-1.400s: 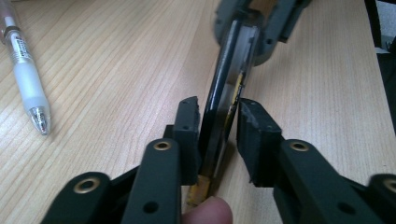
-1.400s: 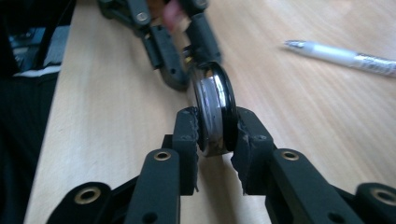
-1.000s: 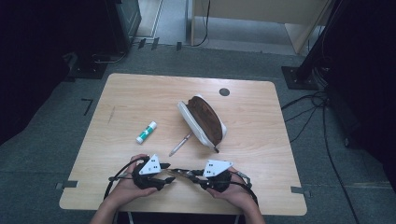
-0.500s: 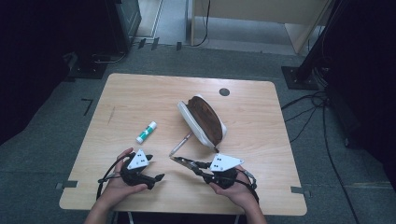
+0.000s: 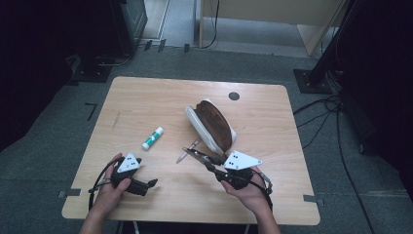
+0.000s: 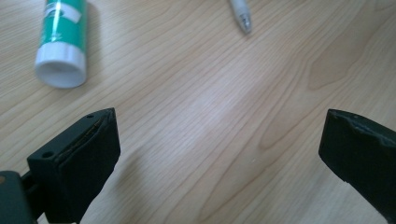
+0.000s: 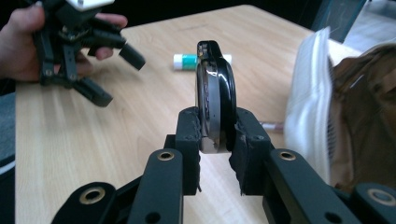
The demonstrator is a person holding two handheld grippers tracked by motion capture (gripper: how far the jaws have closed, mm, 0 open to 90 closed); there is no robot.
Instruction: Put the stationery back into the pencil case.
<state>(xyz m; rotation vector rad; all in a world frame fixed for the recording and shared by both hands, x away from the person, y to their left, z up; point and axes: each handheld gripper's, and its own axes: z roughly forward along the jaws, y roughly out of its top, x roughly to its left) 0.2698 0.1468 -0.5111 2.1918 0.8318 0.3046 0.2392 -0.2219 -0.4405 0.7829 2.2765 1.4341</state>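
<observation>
Two grippers that were close together a second ago now stand apart. The right gripper (image 7: 215, 135) is clamped on a slim black and metal tool (image 7: 215, 93) and carries it alone just above the table (image 5: 146, 102), its tip over the pen (image 5: 195, 144) beside the brown pouch (image 5: 214, 124). The left gripper (image 6: 219, 149) has drawn back with its jaws wide and empty, near the glue stick (image 5: 152, 138). The handover looks complete, and the pouch seems the next stop.

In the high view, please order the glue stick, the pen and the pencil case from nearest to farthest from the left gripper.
From the left gripper:
1. Glue stick, above it, slightly right.
2. Pen, further right, mid-table.
3. Pencil case, farthest, right of centre.
</observation>
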